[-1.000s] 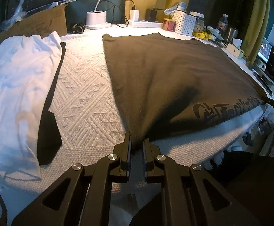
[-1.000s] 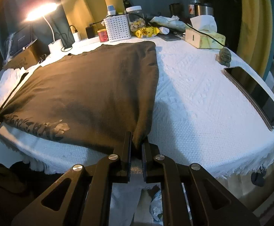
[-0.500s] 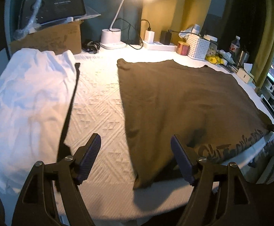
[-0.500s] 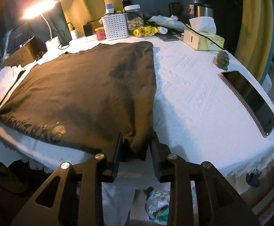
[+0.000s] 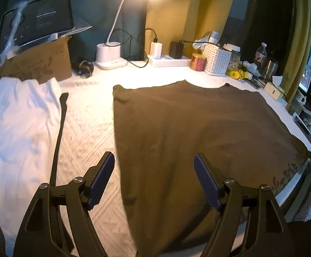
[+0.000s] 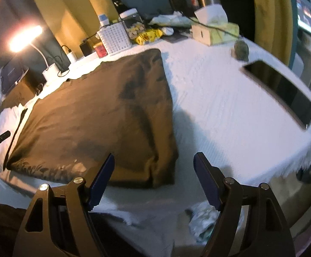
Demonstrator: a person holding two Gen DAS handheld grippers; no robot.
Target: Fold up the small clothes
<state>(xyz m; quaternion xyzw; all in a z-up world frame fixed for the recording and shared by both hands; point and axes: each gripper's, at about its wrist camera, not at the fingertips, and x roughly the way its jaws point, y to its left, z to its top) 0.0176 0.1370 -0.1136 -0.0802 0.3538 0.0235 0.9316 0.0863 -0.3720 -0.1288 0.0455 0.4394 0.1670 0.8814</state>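
The brown garment (image 5: 198, 132) lies flat on the white textured tabletop (image 5: 87, 128), filling the centre and right of the left wrist view. Its neckline end points to the upper part of the frame, toward the lamp (image 5: 110, 53), and its printed hem reaches the tabletop's near edge at lower right — so the long axis runs from the bottom of the frame up.

The left claw (image 5: 154, 180) is spread wide above the garment's near left edge, with nothing pinched. The right claw (image 6: 154, 180) is opening; the garment's near right corner (image 6: 159, 171) lies below it, not pressed by the pads.

To the left of the garment is a bare strip, then a white garment (image 5: 20, 128). In the right wrist view open tabletop lies right of the garment, up to a dark tablet (image 6: 283, 92). Clutter — a white basket (image 5: 216, 61) and a cardboard box (image 5: 33, 64) — lines the far edge.
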